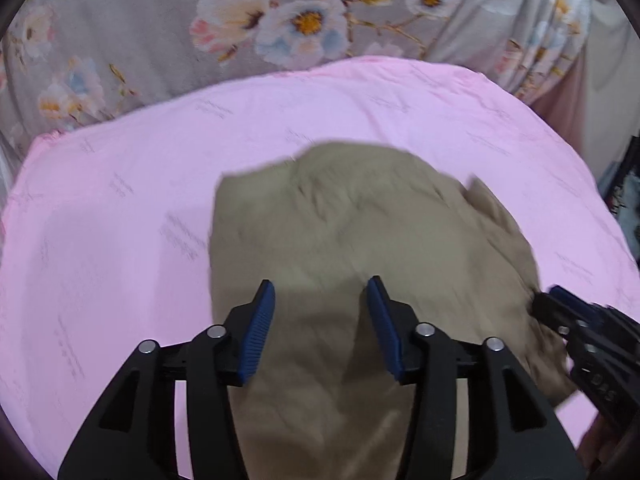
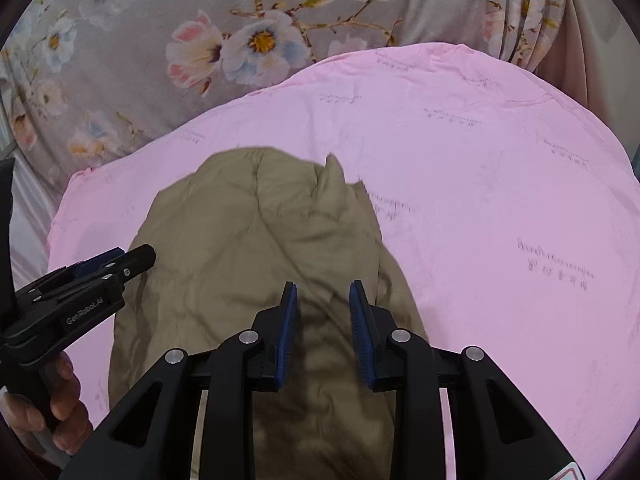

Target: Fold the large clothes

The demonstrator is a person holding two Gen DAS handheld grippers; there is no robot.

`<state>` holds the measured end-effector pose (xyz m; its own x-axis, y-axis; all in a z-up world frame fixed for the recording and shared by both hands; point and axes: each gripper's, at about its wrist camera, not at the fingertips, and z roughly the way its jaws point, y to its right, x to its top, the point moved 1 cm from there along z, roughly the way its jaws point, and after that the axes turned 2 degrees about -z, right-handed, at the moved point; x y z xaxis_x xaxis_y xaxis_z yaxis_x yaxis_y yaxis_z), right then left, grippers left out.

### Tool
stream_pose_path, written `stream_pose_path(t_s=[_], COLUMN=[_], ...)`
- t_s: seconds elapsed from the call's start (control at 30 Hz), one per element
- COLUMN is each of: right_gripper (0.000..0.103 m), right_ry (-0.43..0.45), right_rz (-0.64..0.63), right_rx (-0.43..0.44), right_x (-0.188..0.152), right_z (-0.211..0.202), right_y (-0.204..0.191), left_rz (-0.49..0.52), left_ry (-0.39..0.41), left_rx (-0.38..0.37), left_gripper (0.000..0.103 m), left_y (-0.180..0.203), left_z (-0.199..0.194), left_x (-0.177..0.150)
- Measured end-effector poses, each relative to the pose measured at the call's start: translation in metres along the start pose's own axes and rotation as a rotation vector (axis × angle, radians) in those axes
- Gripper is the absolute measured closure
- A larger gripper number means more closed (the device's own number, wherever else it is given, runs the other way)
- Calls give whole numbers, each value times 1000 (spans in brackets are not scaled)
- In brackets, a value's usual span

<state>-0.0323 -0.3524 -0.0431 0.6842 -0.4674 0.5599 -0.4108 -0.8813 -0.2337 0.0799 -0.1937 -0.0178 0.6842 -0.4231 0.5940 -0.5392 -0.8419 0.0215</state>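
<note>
A tan garment (image 1: 360, 248) lies bunched on a pink sheet (image 1: 120, 208); it also shows in the right wrist view (image 2: 260, 240). My left gripper (image 1: 321, 290) is open above the garment's near part, with nothing between its blue pads. My right gripper (image 2: 323, 292) is open over the garment's right side, also empty. The right gripper (image 1: 548, 300) shows in the left wrist view at the garment's right edge. The left gripper (image 2: 136, 258) shows in the right wrist view at the garment's left edge.
The pink sheet (image 2: 500, 200) covers the work surface. A grey floral fabric (image 1: 280, 20) lies behind it, also in the right wrist view (image 2: 200, 40). A hand (image 2: 60, 408) holds the left gripper's handle at lower left.
</note>
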Motion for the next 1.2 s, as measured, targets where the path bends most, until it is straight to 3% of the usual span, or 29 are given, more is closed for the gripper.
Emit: stream_pose_path(t_s=[0.17,0.33,0.4,0.47,0.53,0.6,0.77,0.9,1.1,1.2], right_gripper=[75,74,72,62,51,50,48,48,48,48], right_ry=[-30,-29,-27,14,47,38,-93,-181,-192,-196], right_rz=[39,73,93,143,185,239,340,365,383,401], right_rx=[19,56,73,96,110,127,237,325,409,492], right_x=[-25,-28,-26,-21,-13,-5,0,-7,-19,-29], right_z=[12,14,5,-10,-19,-16,26,54,59,67], right_y=[8,15,21,34,51,71,101,94,81,66], left_rz=[-4,23,-8,-77,-170,-229,-328,-396,-412,-402], left_ry=[1,42,19,-26,-43,-46,-118,-187,-206,-194], left_rx=[1,58,46,-13,-72,-90,-149,-263,-400,-399], left_gripper=[55,51,38,24,18,14,13,10,5,5], left_y=[8,15,8,-9,-34,-53,-84,-89,-80,-77], left_z=[-9,-7,-8,-12,-17,-19,0,24,38,42], left_x=[-39,-50,-49,-44,-41,-38,-39,-50,-50,-47])
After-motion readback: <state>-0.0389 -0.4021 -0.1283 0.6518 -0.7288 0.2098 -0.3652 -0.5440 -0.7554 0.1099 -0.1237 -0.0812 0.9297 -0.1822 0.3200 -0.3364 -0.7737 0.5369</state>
